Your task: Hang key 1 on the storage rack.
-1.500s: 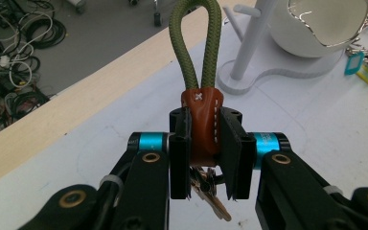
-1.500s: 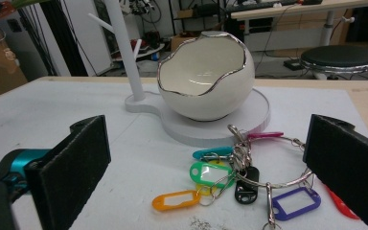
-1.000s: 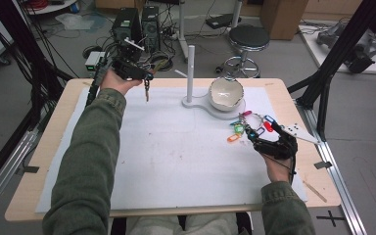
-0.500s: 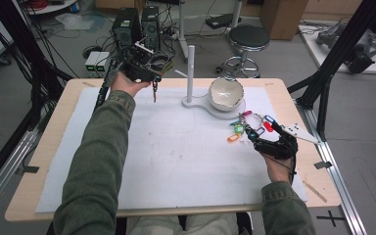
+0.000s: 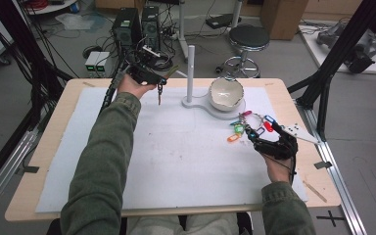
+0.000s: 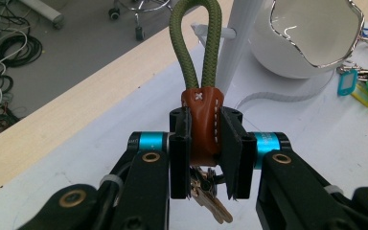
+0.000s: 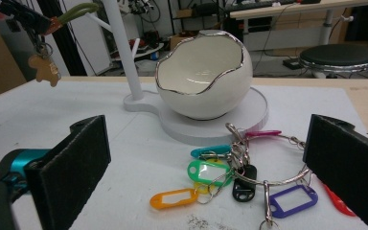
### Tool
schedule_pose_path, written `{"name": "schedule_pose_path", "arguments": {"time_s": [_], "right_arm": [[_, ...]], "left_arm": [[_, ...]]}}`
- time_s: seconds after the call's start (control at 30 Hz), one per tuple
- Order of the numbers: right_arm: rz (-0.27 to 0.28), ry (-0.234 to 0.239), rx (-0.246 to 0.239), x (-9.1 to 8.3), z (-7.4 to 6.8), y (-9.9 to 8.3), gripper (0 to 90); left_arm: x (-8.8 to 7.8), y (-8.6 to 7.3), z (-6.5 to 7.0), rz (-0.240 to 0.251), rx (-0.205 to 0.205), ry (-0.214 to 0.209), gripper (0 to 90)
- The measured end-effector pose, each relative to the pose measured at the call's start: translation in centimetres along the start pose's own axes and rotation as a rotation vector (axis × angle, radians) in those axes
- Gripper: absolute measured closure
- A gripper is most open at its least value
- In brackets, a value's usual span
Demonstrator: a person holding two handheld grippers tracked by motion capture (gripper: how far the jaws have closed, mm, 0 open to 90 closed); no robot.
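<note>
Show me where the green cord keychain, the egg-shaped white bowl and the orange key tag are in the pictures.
green cord keychain (image 6: 202, 115), left gripper view, on its brown leather wrap.
egg-shaped white bowl (image 7: 206, 103), right gripper view, on its outer front wall.
orange key tag (image 7: 171, 198), right gripper view, on its label window.

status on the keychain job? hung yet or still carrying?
Done: the left gripper is shut on the brown leather tab of the green-loop keychain, lifted off the table. In hand: its loop is close to the white stand and its peg, not on it. Left: hooking it, then probably the tag ring before the open right gripper.
</note>
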State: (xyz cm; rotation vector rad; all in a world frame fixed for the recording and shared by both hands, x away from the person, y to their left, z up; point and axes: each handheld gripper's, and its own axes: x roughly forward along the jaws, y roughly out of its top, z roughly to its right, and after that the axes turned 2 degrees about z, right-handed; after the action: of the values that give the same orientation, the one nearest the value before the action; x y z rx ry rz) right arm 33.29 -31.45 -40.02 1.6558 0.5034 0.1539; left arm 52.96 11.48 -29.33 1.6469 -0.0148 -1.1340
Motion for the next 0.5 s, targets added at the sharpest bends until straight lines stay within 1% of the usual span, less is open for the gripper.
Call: {"name": "schedule_pose_path", "arguments": {"time_s": [0.37,0.5], "right_arm": [[0.000,-0.001,0.002,0.0,0.1,0.0,1.2],[0.000,-0.001,0.000,0.0,0.2,0.0,1.2]], "left_arm": [[1.5,-0.2,0.5,-0.028,0.010,-0.010,74.9],[1.6,-0.2,0.6,-0.024,0.008,-0.012,74.9]]}}
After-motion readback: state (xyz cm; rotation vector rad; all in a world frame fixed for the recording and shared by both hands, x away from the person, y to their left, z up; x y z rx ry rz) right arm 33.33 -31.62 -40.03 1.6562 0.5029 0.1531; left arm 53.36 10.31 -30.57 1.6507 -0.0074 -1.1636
